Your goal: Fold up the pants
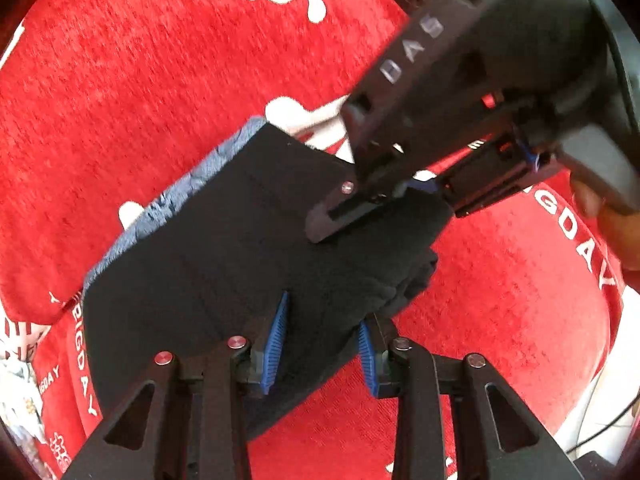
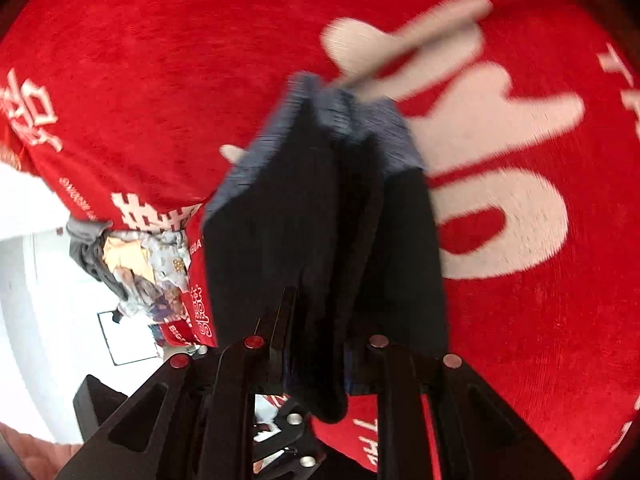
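The pants (image 1: 224, 248) are black with a grey-blue waistband, folded into a thick bundle on the red cloth (image 1: 140, 80). My left gripper (image 1: 322, 344) has its blue pads around the bundle's near edge, jaws parted with cloth between them. My right gripper (image 1: 384, 196) enters from the upper right and pinches the bundle's far right edge. In the right wrist view the pants (image 2: 320, 216) hang in folds from my right gripper (image 2: 316, 340), which is shut on the black fabric. The grey-blue waistband (image 2: 344, 120) is at the far end.
The red cloth with white lettering (image 2: 500, 200) covers the whole surface. A pile of patterned and grey clothes (image 2: 136, 264) lies past the cloth's left edge, beside a white floor (image 2: 32, 280). A hand (image 1: 616, 232) holds the right gripper's handle.
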Available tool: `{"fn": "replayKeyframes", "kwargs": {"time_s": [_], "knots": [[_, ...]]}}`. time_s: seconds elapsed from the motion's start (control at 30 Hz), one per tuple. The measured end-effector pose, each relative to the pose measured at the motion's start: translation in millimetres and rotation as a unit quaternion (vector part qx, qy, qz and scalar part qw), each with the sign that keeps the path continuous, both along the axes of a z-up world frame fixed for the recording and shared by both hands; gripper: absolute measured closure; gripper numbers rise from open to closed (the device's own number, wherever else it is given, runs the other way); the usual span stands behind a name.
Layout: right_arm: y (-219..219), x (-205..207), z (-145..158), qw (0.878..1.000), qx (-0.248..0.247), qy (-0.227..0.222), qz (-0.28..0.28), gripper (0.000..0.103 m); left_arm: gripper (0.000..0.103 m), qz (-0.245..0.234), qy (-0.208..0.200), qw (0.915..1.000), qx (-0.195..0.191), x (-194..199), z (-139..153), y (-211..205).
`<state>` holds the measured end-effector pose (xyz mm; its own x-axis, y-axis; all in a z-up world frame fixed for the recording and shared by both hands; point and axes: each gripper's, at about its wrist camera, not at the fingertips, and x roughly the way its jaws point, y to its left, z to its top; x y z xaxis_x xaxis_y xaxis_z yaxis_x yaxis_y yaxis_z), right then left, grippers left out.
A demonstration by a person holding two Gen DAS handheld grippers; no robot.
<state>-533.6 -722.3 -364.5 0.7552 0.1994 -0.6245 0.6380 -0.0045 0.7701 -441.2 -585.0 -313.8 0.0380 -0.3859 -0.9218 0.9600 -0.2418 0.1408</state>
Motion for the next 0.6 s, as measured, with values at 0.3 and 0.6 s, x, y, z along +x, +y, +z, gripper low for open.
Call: {"fn": "replayKeyframes", "kwargs": {"time_s": [0.3,0.6], "knots": [[17,-13,14,0.997,-0.026,0.066,0.007,0.075,0.038,0.111,0.049,0.9917,0.043,85,48,14],[34,0,85,0.972,-0.165,0.160,0.052,0.072,0.033,0.284,0.016,0.9534,0.099,202,21,18]]}}
